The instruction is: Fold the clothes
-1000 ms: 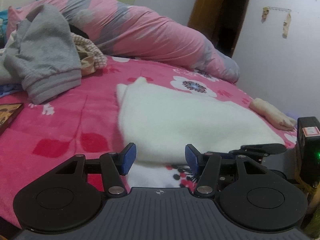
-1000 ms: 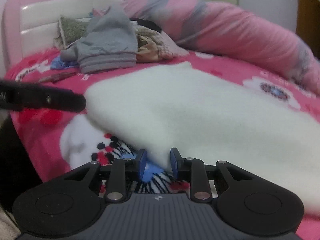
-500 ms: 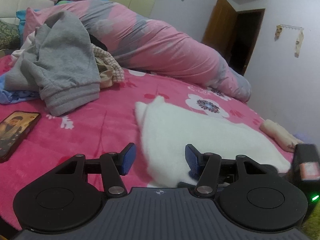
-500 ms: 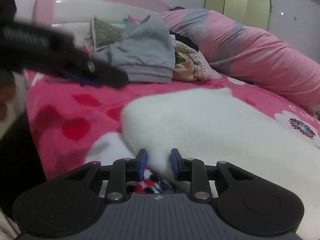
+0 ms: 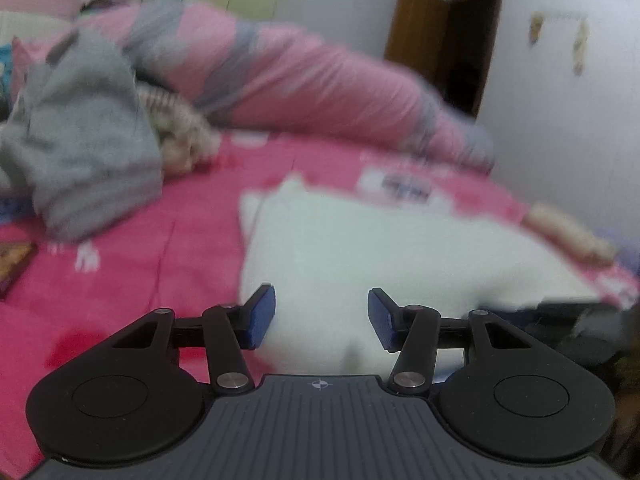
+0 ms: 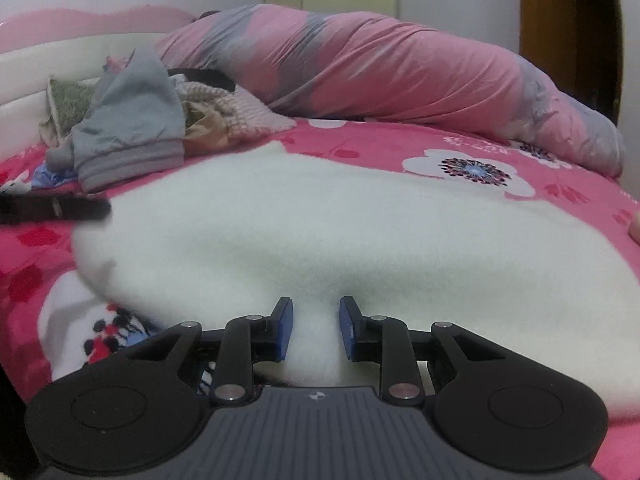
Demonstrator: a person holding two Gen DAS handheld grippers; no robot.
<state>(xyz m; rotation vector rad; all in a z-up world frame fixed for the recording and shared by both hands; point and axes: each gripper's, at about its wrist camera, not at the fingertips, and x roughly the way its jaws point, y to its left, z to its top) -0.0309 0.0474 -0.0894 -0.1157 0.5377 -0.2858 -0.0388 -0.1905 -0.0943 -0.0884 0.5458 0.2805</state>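
Observation:
A white fleecy garment [image 5: 360, 248] lies spread on the pink flowered bed [image 5: 168, 240]. In the left wrist view its near edge reaches in between the blue pads of my left gripper [image 5: 321, 314]. Those jaws are closing, still wide, and the pads do not press the cloth. In the right wrist view the same white garment [image 6: 320, 220] rises in a narrow ridge, and my right gripper [image 6: 316, 326] is shut on that ridge. A black finger of the left gripper [image 6: 56, 208] shows at the garment's left corner. The left wrist view is blurred.
A pile of clothes topped by a grey sweatshirt [image 6: 132, 128] sits at the back left by the headboard [image 6: 60, 52]. A rolled pink and grey duvet [image 6: 380, 64] runs along the far side. A beige roll [image 5: 568, 232] lies at the bed's right edge, a flat dark object [image 5: 12, 260] at the left.
The left gripper has moved onto the white garment, whose edge now lies between its jaws. The right wrist view has swung right, with the cloth bunched between its pads.

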